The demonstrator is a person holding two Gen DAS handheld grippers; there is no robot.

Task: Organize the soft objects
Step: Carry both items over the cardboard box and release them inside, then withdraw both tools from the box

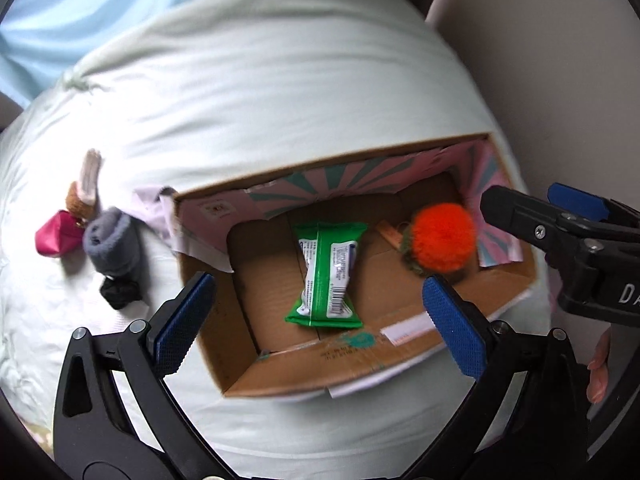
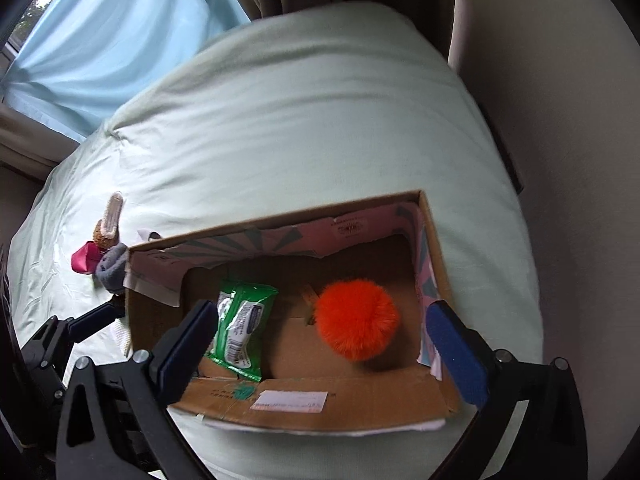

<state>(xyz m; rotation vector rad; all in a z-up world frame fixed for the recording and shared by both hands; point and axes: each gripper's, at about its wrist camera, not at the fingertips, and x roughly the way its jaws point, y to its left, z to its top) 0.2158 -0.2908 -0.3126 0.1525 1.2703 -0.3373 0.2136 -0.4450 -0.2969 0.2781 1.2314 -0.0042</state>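
while both grippers hang above an open brown cardboard box (image 1: pixel 360 356) with a pink and teal printed lining, nothing sits between either pair of blue pads. the left gripper (image 1: pixel 320 316) has its jaws spread wide apart over the box's near-left part, and the right gripper (image 2: pixel 320 344) has its jaws spread just as wide over the box's middle and right part. neither one touches anything.

on the box floor a green plastic wipes packet (image 1: pixel 328 276) lies toward the left wall, and a fluffy orange pompom with a green knitted base (image 1: pixel 440 236) rests near the right wall, well apart from the packet.

the box sits on a pale green bed cover (image 1: pixel 260 100). beyond the box's left wall, on the cover, a small cluster lies close together: a rolled grey sock (image 1: pixel 110 240), a crumpled black fabric piece (image 1: pixel 120 292) just below it in the left wrist view, a magenta pouch (image 1: pixel 54 238), and a small brown and cream plush figure (image 1: pixel 86 188). a light blue curtain (image 2: pixel 112 36) hangs past the bed's far edge.
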